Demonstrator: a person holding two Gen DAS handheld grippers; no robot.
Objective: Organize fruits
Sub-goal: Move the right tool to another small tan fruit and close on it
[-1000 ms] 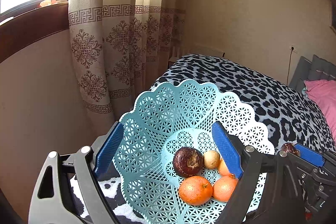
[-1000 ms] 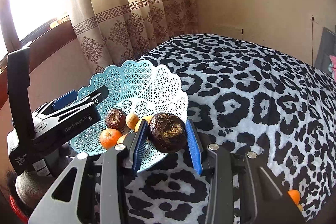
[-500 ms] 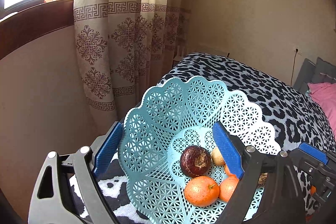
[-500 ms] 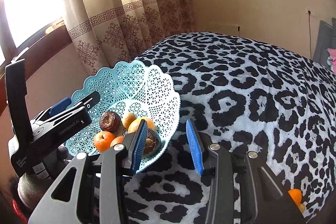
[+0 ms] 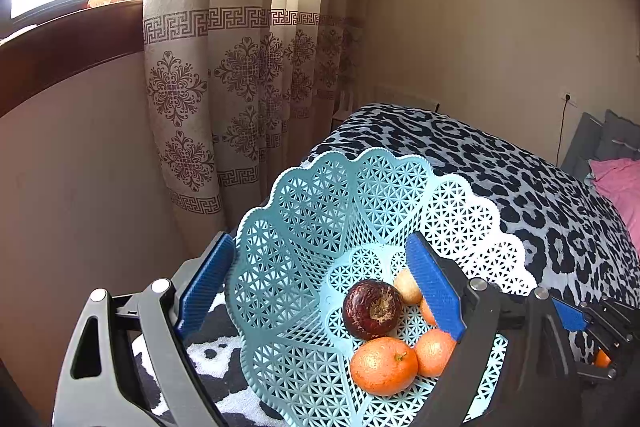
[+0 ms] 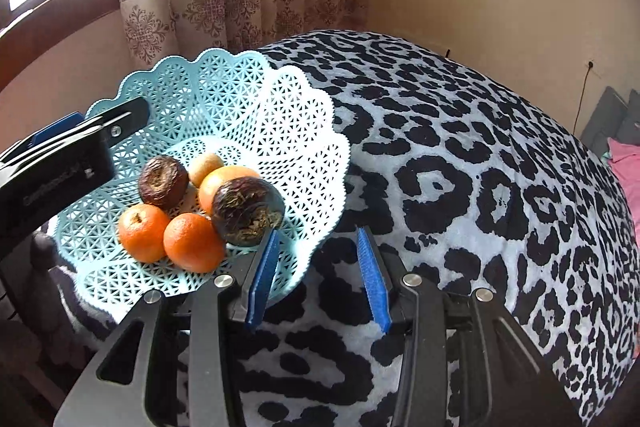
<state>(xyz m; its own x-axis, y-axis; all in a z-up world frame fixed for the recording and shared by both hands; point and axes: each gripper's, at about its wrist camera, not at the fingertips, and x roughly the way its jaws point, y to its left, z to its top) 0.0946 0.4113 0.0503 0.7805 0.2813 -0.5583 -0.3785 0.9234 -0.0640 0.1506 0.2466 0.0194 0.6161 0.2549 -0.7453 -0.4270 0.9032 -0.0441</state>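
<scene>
1. Holding the basket (image 5: 304, 227) wall between my left gripper's (image 5: 320, 291) spread fingers, though I cannot tell whether they press it.
2. My right gripper (image 6: 316, 267) hangs wide apart and empty, just beside the basket rim.
3. Inside the basket lie oranges (image 6: 194, 243) and two dark wrinkled fruits (image 6: 248, 211): light, firm, likely to roll; I'd take each across its middle.
4. Fruit beside the basket's far edge is cut off in the left view.

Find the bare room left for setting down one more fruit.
Inside the basket, the mesh floor behind the fruit is bare, up to the far wall. Crowded: near side, round the oranges. The blanket right of the basket is open too.
</scene>
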